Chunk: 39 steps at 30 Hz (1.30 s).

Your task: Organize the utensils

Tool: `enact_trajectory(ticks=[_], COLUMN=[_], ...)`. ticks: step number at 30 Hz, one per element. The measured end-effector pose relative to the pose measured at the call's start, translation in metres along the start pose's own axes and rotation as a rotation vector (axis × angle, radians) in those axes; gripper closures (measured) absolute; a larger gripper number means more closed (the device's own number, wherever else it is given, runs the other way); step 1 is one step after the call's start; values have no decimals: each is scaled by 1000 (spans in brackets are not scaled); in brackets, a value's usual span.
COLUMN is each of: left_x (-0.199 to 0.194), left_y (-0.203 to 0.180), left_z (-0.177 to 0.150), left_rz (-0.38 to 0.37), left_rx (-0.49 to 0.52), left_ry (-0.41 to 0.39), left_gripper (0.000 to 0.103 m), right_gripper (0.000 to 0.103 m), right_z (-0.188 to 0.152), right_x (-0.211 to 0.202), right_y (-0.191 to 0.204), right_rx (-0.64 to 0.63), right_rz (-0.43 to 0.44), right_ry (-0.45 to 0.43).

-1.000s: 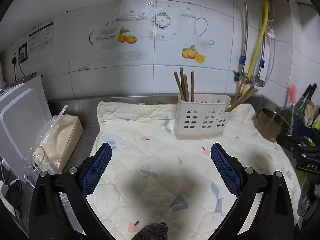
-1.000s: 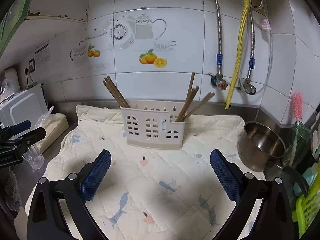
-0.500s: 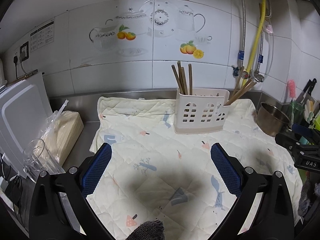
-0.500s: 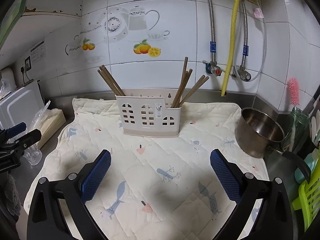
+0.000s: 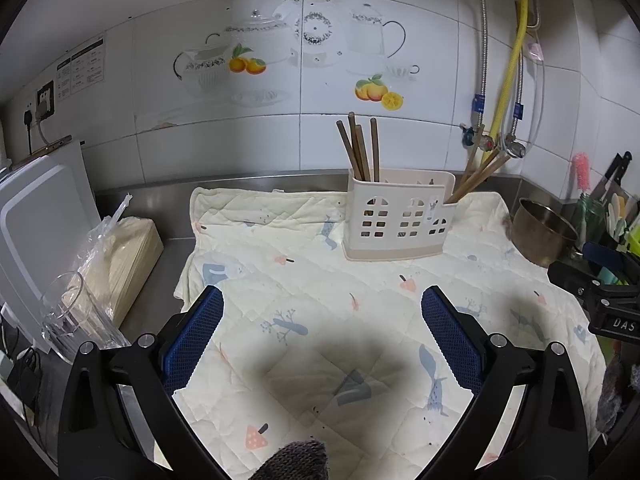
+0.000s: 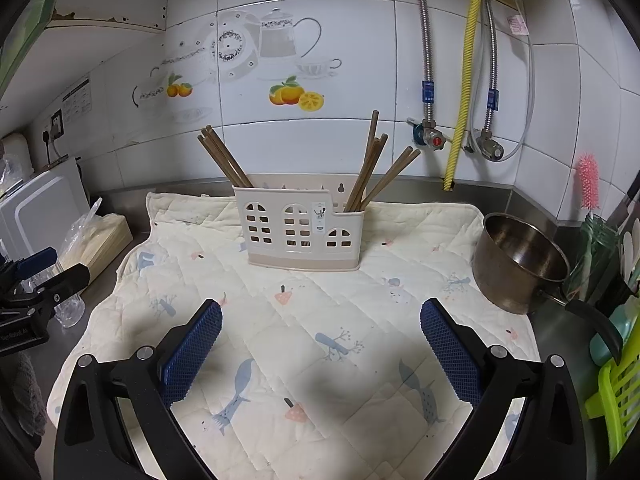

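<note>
While four chopsticks point(image 5: 362, 148) lean left, four chopsticks point(image 6: 378, 168) lean right.

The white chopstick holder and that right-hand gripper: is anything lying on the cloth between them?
No. In the right wrist view, only bare printed quilted cloth stretches from the open right gripper to the chopstick holder. No utensil lies there.

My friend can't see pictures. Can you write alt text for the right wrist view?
A cream utensil holder with brown chopsticks in both ends stands on a quilted mat, beyond the open right gripper. A metal pot sits to the right.
</note>
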<state>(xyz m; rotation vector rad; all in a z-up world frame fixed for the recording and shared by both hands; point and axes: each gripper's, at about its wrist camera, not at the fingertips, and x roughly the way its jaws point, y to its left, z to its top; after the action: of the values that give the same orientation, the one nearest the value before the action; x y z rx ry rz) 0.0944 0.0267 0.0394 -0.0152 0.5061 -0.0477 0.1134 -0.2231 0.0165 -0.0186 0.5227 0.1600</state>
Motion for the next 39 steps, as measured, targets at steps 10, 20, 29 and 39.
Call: enact_trajectory(ticks=[10, 20, 29, 39], left_x=[3, 5, 7, 8], left_y=[0, -2, -3, -5], left_z=[-2, -3, -5, -5], left_rz=[0, -1, -3, -7], left_rx=[-2, 3, 8, 15], left_ry=[9, 15, 25, 31], left_gripper=[5, 5, 5, 5], right_gripper=[7, 7, 7, 7], right_z=[-2, -3, -4, -6], right_x=[-1, 3, 5, 7], right_y=[1, 1, 2, 4], right_rx=[-1, 3, 2, -2], right_rz=[1, 4, 4, 6], right_ry=[4, 13, 20, 25])
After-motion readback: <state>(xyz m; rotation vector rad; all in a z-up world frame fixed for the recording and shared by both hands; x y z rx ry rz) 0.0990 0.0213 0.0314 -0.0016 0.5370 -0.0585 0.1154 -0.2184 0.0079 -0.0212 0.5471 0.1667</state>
